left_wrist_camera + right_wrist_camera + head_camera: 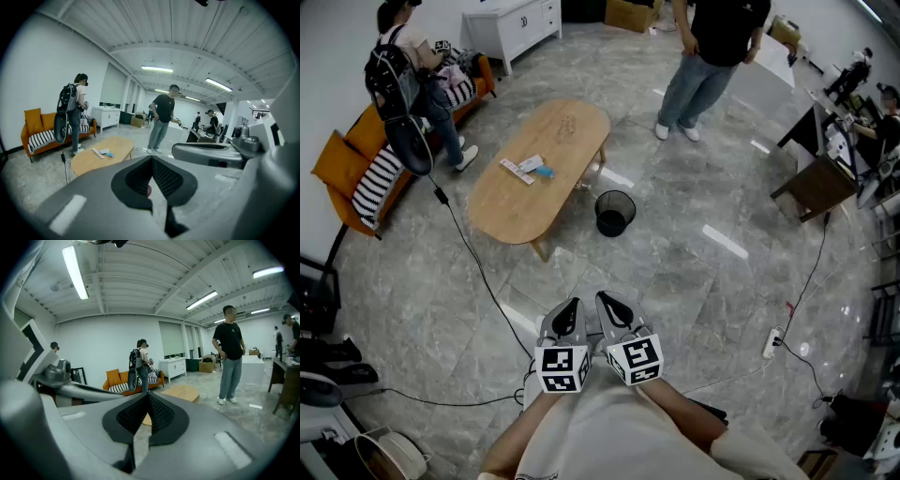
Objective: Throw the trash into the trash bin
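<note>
Both grippers sit low in the head view, side by side. We read the left gripper (572, 306) as closed with nothing between its jaws, and the right gripper (606, 298) the same. Each gripper view shows the dark pads meeting at the tips. A small reddish spot behind the left pads is too blurred to name. Our arms are cut off at the bottom edge.

The trash (528, 170) lies on the wooden table (553, 131), well apart from both grippers. It is a flat white wrapper with a small blue piece just beside it, and we can't tell what kind. The trash bin (615, 213), black mesh, stands on the floor just beside the table's right edge, near a leg. It shows in the head view only. In the right gripper view the jaws hide most of the table.

Bare floor (675, 272) lies between us and the bin. A black cable (478, 272) crosses the floor at left. Two people stand beyond the table.
</note>
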`<state>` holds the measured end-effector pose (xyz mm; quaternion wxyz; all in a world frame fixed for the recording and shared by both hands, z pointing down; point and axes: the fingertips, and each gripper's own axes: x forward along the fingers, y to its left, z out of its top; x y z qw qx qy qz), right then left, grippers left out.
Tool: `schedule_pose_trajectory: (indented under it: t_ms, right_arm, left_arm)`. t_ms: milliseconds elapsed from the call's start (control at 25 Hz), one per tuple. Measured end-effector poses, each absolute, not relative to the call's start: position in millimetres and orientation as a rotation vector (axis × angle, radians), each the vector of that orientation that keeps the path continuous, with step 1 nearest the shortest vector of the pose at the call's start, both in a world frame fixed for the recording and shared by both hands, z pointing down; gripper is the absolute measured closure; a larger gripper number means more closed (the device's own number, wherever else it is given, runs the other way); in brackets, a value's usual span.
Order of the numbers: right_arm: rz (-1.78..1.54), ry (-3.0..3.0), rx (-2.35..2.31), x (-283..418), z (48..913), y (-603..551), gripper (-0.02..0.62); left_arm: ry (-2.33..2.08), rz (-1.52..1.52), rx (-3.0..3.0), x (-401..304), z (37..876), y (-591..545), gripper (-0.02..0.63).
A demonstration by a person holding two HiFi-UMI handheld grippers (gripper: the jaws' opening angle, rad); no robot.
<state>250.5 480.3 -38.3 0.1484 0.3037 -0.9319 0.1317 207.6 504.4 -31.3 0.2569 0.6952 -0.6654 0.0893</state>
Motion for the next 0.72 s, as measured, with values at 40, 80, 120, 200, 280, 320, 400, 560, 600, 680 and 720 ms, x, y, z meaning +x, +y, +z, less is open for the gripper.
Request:
schedule_pose_trajectory:
  t_ms: [40, 80, 120, 200, 280, 320, 400, 560, 600, 680, 720]
  right_arm:
    - [0.402, -2.674, 0.88, 245, -35, 479, 0.574]
    - [0.421, -2.669, 0.885, 240, -32, 479, 0.574]
    - [0.433, -2.663, 0.889, 235, -29, 478, 0.574]
    - [0.439, -2.655, 0.892, 222, -25, 474, 0.574]
    - [0.441, -2.651, 0.893, 207, -25, 471, 0.574]
    - [0.445, -2.648, 0.895, 198, -25, 469, 0.574]
    - [0.471, -2.633, 0.896, 183, -24, 466, 0.574]
    - [0.551, -2.612, 0.949, 154, -22, 451, 0.574]
    - [0.561, -2.627, 0.963, 145, -26, 447, 0.574]
    - [0.566, -2.642, 0.98, 124, -33, 444, 0.575]
    - [0.554, -2.639, 0.982, 114, -36, 443, 0.575]
  left_arm:
    - [-1.792, 0.255, 1.901, 204, -30, 505, 0.606]
    - [-1.779, 0.266, 1.915, 201, -29, 506, 0.606]
    - [-1.766, 0.272, 1.927, 197, -29, 505, 0.606]
    - [-1.747, 0.269, 1.94, 188, -29, 501, 0.606]
    - [-1.737, 0.267, 1.947, 175, -31, 496, 0.606]
    - [-1.734, 0.265, 1.951, 167, -32, 494, 0.606]
    - [-1.726, 0.254, 1.957, 151, -33, 490, 0.606]
    - [-1.694, 0.236, 1.964, 116, -34, 482, 0.606]
    - [-1.683, 0.231, 1.969, 106, -35, 481, 0.606]
    - [-1.661, 0.217, 1.981, 85, -37, 481, 0.606]
    - [-1.654, 0.207, 1.986, 74, -38, 481, 0.606]
